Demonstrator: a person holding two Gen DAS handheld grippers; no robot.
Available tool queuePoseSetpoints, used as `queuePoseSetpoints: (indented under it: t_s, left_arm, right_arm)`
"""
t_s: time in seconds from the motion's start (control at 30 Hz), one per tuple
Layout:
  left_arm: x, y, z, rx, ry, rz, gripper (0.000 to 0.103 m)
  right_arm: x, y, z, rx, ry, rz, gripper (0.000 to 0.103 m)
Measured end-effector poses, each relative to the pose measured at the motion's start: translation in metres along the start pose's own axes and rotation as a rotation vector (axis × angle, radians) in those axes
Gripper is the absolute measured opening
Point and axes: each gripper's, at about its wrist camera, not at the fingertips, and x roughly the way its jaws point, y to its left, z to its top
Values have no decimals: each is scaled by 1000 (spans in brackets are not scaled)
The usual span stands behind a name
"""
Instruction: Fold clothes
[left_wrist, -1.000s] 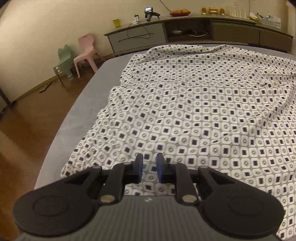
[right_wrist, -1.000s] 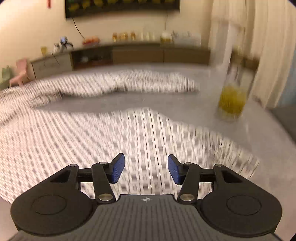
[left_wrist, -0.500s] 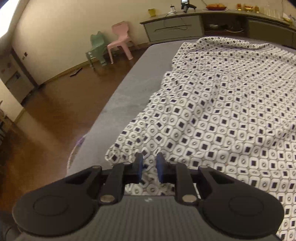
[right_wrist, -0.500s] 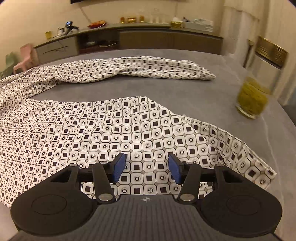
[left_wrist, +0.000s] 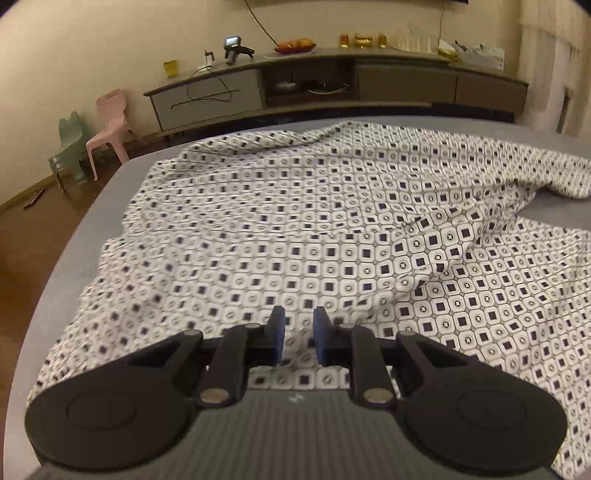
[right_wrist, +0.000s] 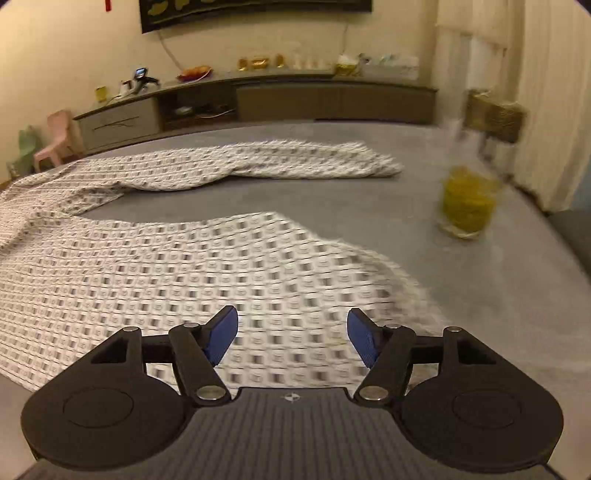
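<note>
A white garment with a dark square print (left_wrist: 332, 229) lies spread on a grey table (left_wrist: 85, 221). In the right wrist view the garment (right_wrist: 184, 266) shows with one long sleeve (right_wrist: 295, 162) stretched across the far side. My left gripper (left_wrist: 298, 334) hovers over the garment's near edge, its blue pads a narrow gap apart with nothing between them. My right gripper (right_wrist: 291, 334) is open wide above the garment's near right part and holds nothing.
A glass of yellow stuff (right_wrist: 467, 201) stands on the table at the right, beyond the garment. A long low cabinet (left_wrist: 332, 85) runs along the far wall. A pink chair (left_wrist: 109, 125) and a green chair (left_wrist: 68, 147) stand on the wooden floor at the left.
The left gripper has swung back to the right, from the table's left edge to face across the garment. The right gripper has opened wider and its view has shifted with blur.
</note>
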Motion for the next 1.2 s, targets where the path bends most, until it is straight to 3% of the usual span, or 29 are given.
queuePoseSetpoints:
  t_s: [0.13,0.2,0.3,0.4,0.47,0.7,0.8,0.93,1.0,1.03,1.07,1.1,1.2]
  left_arm:
    - [18,9,3,-6,6,58,18]
    - [21,26,6,-56,18,53,18]
    - [20,54,11,-173,9,15,18]
    - [18,86,13,-291,6,15,18]
    - [19,107,14,-364,8,26,18]
    - [28,147,-1,-484,36,56,16]
    - [32,162,-9,-526,50,69,16]
    - [33,173,-12,-562,43,27,17]
    - [33,181,-13,-584,24,-11,17]
    - [33,184,-14,-596,13,-29,17]
    - [31,191,-16,-624,-8,-45,17]
    - [28,198,-18,-652,-29,-61,17]
    - [17,218,-23,-733,-95,-102,17]
  right_arm:
    - [4,14,-11,-120,124,-91,68]
    - [-8,33,-4,-229,99,-127,68]
    - [-26,76,41,-330,-1,-36,70]
    - [-23,137,101,-420,-115,131,72]
    - [-2,187,139,-490,-167,226,78]
    - [155,372,222,-734,-214,325,79]
    - [213,427,243,-704,-176,392,79]
    - [236,461,249,-687,-154,418,80]
    - [245,477,251,-680,-144,429,74]
    - [249,485,252,-677,-139,434,50]
    - [254,492,252,-674,-133,440,15]
    - [259,500,253,-670,-128,445,4]
    - [272,524,256,-660,-113,461,0]
